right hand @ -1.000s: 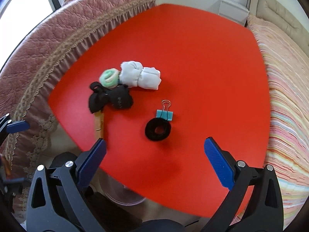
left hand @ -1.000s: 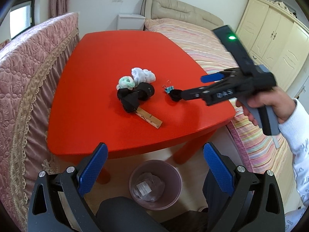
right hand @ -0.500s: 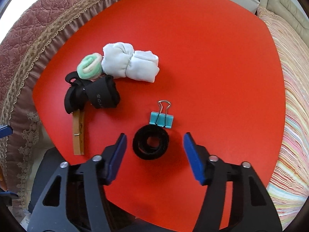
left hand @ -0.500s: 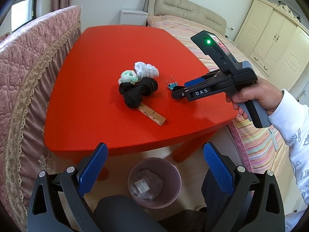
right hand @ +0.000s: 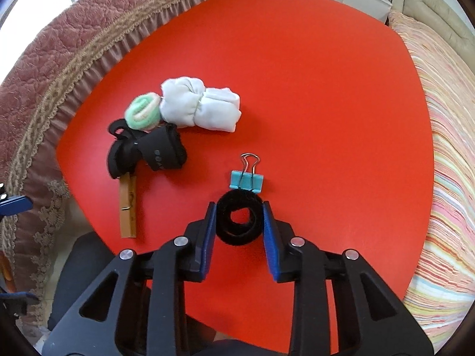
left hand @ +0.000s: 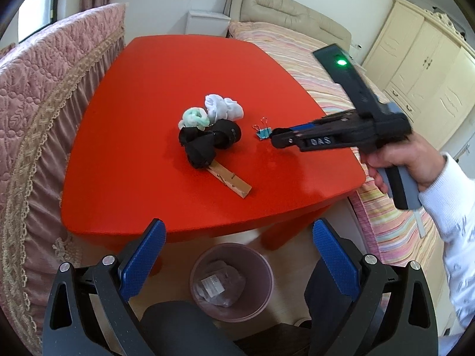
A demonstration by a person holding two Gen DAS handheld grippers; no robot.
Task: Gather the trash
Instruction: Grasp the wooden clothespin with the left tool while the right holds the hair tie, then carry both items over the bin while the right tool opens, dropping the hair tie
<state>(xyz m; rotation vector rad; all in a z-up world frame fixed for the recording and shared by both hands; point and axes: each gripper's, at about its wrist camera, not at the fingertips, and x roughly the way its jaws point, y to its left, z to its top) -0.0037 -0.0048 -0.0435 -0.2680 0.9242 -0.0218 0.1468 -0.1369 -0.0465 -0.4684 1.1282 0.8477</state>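
Observation:
My right gripper (right hand: 239, 212) is shut on a black fuzzy hair tie (right hand: 239, 221), its blue pads touching both sides, on the red table (right hand: 297, 89). A teal binder clip (right hand: 247, 180) lies just beyond it. In the left wrist view the right gripper (left hand: 279, 138) reaches over the table beside the clip (left hand: 263, 132). My left gripper (left hand: 237, 255) is open and empty, held below the table's near edge, above a pink trash bin (left hand: 231, 279).
On the table lie a white cloth bundle (right hand: 202, 105), a green-and-white roll (right hand: 144, 112), a black strap (right hand: 148, 151) and a wooden clothespin (right hand: 127, 204). A pink quilted sofa (left hand: 35, 112) stands left, a striped bed (left hand: 297, 59) right. The bin holds crumpled plastic (left hand: 216, 287).
My right gripper came down to the table and closed its fingers around the black hair tie. My left gripper stayed open above the bin.

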